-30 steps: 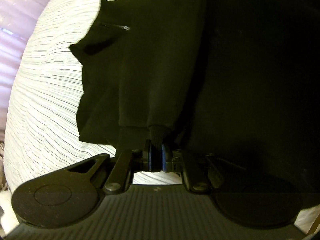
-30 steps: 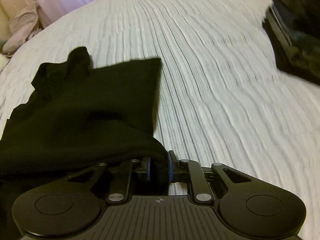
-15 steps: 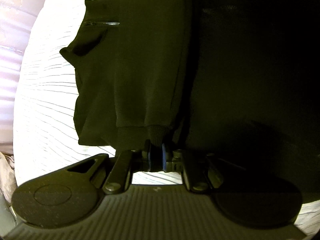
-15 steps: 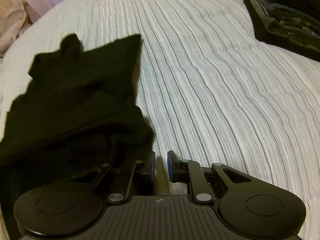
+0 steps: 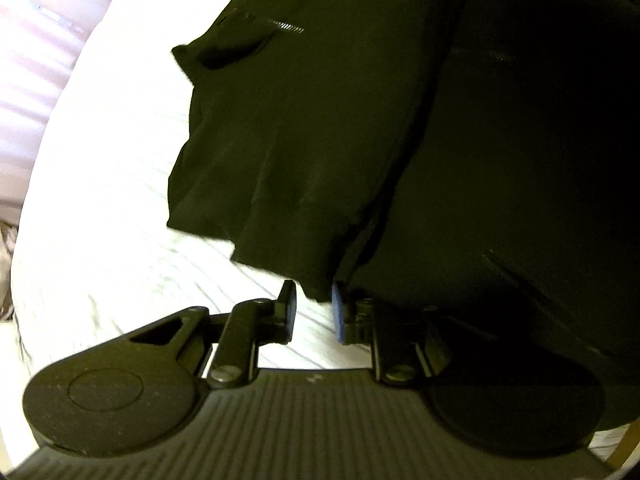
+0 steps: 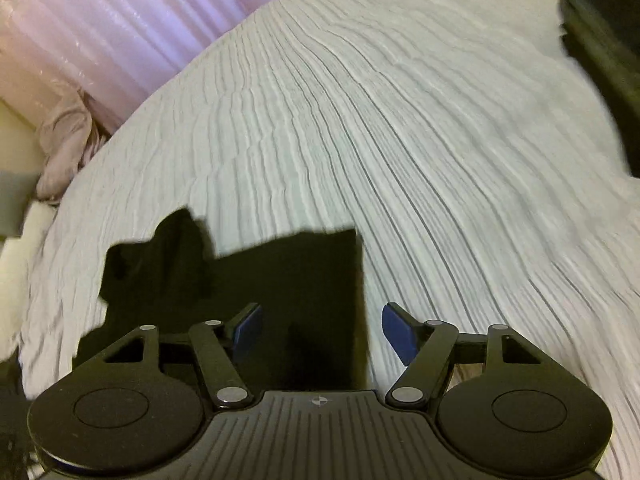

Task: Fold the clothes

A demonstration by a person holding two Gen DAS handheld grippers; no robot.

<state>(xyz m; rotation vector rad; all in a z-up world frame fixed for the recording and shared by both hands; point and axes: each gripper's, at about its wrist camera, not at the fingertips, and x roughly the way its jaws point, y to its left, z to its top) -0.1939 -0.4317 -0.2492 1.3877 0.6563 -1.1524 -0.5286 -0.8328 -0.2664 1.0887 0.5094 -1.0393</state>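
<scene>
Black zip-neck top (image 5: 304, 128) lies on the white ribbed bedspread (image 5: 104, 208), sleeve folded in over the body, collar and zipper at the far end. Looks like a mid-fold stage: side fold laid, final folds likely still to do. Left tool (image 5: 314, 312): jaws opening, cuff edge just at the gap, pads not pressing on it. Right tool (image 6: 322, 334): jaws opening wide, nothing clamped, garment corner (image 6: 320, 256) lying flat beneath. Dark pile (image 6: 600, 40) sits at far right of the bed, possibly finished items.
</scene>
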